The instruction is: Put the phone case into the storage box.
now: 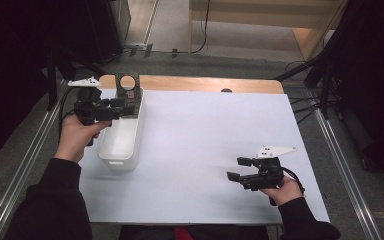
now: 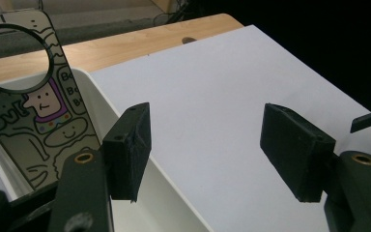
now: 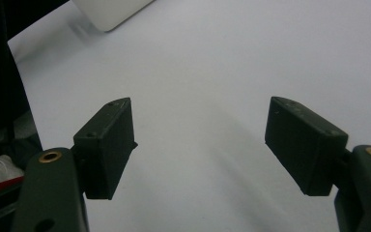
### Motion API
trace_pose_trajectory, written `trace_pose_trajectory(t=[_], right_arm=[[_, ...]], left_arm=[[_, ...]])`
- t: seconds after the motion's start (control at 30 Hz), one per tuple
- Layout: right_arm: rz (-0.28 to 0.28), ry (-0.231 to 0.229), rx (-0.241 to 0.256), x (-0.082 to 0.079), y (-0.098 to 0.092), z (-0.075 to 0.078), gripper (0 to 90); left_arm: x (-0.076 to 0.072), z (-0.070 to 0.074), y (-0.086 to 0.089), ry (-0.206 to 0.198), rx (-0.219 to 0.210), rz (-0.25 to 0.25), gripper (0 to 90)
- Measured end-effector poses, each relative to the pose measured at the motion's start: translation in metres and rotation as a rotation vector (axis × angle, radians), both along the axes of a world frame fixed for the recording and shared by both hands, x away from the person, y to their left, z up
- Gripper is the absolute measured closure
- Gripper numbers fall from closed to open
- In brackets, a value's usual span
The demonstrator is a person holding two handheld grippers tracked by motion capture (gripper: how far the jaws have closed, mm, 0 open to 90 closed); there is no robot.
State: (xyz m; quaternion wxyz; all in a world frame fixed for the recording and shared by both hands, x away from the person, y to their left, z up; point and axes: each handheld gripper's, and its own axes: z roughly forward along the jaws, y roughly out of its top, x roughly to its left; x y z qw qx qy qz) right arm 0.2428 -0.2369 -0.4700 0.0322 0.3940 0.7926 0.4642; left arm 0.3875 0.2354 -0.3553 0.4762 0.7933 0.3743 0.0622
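Observation:
A white oblong bin (image 1: pixel 118 159) stands at the left of the white table sheet (image 1: pixel 205 135). A printed card with a round hole and cartoon figures (image 1: pixel 130 94) leans upright at the bin's far end. My left gripper (image 1: pixel 122 109) hovers open over the bin, just in front of the card. In the left gripper view the card (image 2: pixel 34 116) stands left of the left gripper (image 2: pixel 212 145), outside the jaws, which hold nothing. My right gripper (image 1: pixel 235 168) is open and empty above the sheet at the front right, and the right gripper (image 3: pixel 200 140) faces bare sheet.
A strip of wooden tabletop (image 1: pixel 205 84) shows behind the sheet. Metal rails run along both sides of the table. A corner of the bin (image 3: pixel 111 12) sits far ahead in the right gripper view. The sheet's middle (image 1: pixel 200 150) is bare.

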Motion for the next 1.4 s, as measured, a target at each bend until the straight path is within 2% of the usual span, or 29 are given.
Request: trace_pose_trajectory(t=[0.13,0.3,0.37,0.53,0.63,0.7,0.77,0.83,0.97,1.27,1.4], right_arm=[[-0.001,-0.003,0.001,0.001,0.0,0.0,25.2],[0.007,0.002,-0.001,0.001,0.001,0.0,25.2],[0.008,0.007,-0.003,0.002,0.001,-0.002,25.2],[0.008,0.006,-0.002,0.002,0.002,-0.002,25.2],[0.011,0.0,-0.002,0.002,0.002,-0.002,25.2],[0.015,0.004,-0.001,0.002,0.002,-0.002,25.2],[0.013,0.005,-0.003,0.002,0.002,-0.001,25.1],[0.013,0.003,0.001,0.002,0.002,-0.001,25.2],[0.015,0.013,-0.002,0.001,0.002,-0.001,25.2],[0.015,0.012,-0.002,0.0,0.002,-0.001,25.2],[0.017,0.009,-0.004,0.001,0.003,-0.001,25.2]], left_arm=[[-0.007,-0.003,-0.002,-0.002,-0.007,-0.01,35.4],[-0.017,-0.007,-0.005,-0.036,0.002,0.007,35.4],[-0.019,-0.009,-0.006,-0.022,-0.01,-0.002,35.4],[-0.025,-0.011,-0.009,-0.015,-0.021,-0.024,35.4],[-0.03,-0.014,-0.011,-0.028,-0.023,-0.022,35.4],[-0.031,-0.017,-0.011,-0.015,-0.038,-0.034,35.4],[-0.034,-0.019,-0.012,-0.012,-0.014,-0.041,35.4],[-0.037,-0.021,-0.012,-0.007,-0.01,-0.046,35.4],[-0.04,-0.022,-0.01,-0.012,-0.03,-0.051,35.4],[-0.051,-0.03,-0.012,-0.001,-0.005,-0.071,35.4],[-0.057,-0.033,-0.014,-0.01,0.0,-0.088,35.3]])
